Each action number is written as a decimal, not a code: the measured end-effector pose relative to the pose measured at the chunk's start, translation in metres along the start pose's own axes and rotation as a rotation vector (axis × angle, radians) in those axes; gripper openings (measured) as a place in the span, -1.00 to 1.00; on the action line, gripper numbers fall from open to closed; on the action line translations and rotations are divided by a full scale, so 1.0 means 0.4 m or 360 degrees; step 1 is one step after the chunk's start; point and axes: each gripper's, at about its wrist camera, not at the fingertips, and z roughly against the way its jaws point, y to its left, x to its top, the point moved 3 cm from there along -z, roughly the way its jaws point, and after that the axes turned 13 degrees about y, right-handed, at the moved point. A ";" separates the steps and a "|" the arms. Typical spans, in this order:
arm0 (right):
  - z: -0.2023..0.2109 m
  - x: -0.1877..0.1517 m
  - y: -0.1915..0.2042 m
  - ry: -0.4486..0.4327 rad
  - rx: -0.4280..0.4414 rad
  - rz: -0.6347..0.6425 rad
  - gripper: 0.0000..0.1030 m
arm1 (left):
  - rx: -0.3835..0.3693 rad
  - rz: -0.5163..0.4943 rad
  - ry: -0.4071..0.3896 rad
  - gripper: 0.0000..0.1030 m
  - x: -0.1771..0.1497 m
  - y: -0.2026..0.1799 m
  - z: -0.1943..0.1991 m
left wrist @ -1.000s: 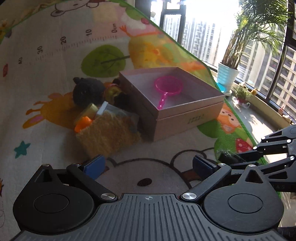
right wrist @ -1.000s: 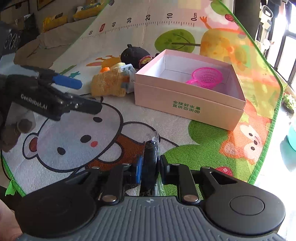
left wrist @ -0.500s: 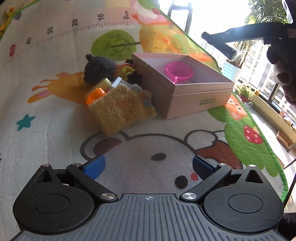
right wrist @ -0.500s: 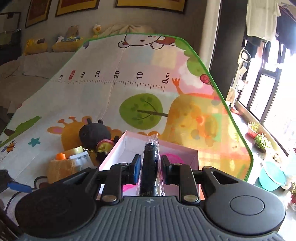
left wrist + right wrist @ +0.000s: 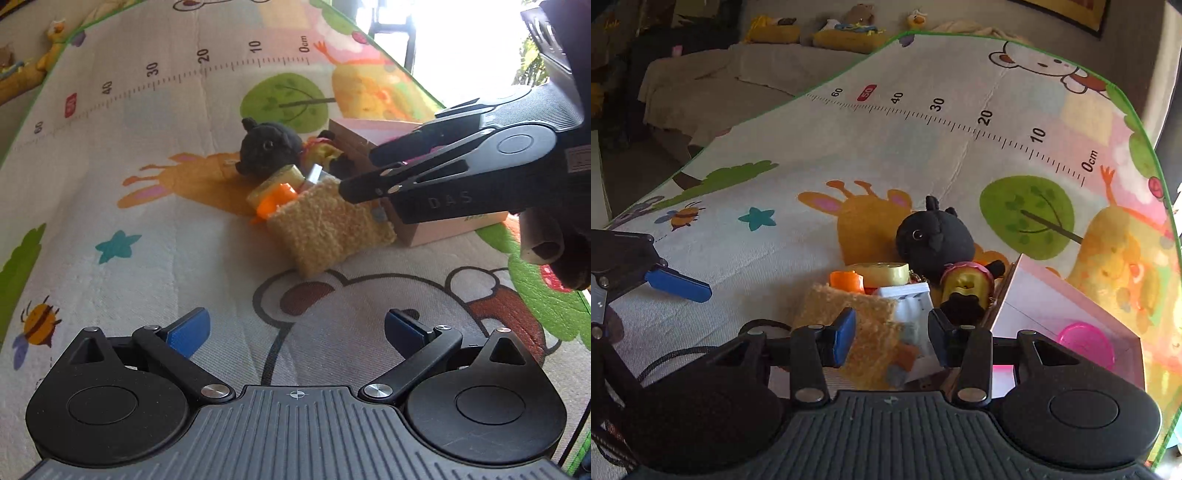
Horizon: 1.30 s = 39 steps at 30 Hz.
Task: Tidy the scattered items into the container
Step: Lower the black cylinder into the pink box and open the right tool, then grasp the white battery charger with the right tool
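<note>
Hiding much of the pink box [image 5: 436,230], right hand-held gripper [image 5: 892,334] just opening, empty; left hand-held gripper [image 5: 293,330] spread.

Cartoon play mat [image 5: 155,206] on floor; on it pink box [image 5: 1067,295], black plush [image 5: 934,240], tan fuzzy pouch [image 5: 325,229].

A cartoon play mat [image 5: 820,236] fills the floor, printed with a ruler scale [image 5: 960,118], a green tree [image 5: 1027,218], a teal star [image 5: 757,218], a bee [image 5: 38,321] and an orange giraffe [image 5: 864,218]. Beyond its green edge sits a low couch under a tan cover [image 5: 738,77], with yellow cushions [image 5: 846,38] and soft toys [image 5: 860,13] along the back. A bright window [image 5: 443,40] glares on the far side.
</note>
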 end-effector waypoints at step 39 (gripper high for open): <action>0.060 -0.131 0.084 0.0018 -0.0057 0.0181 -0.79 | -0.0142 -0.0199 -0.0002 1.00 -0.040 -0.011 0.051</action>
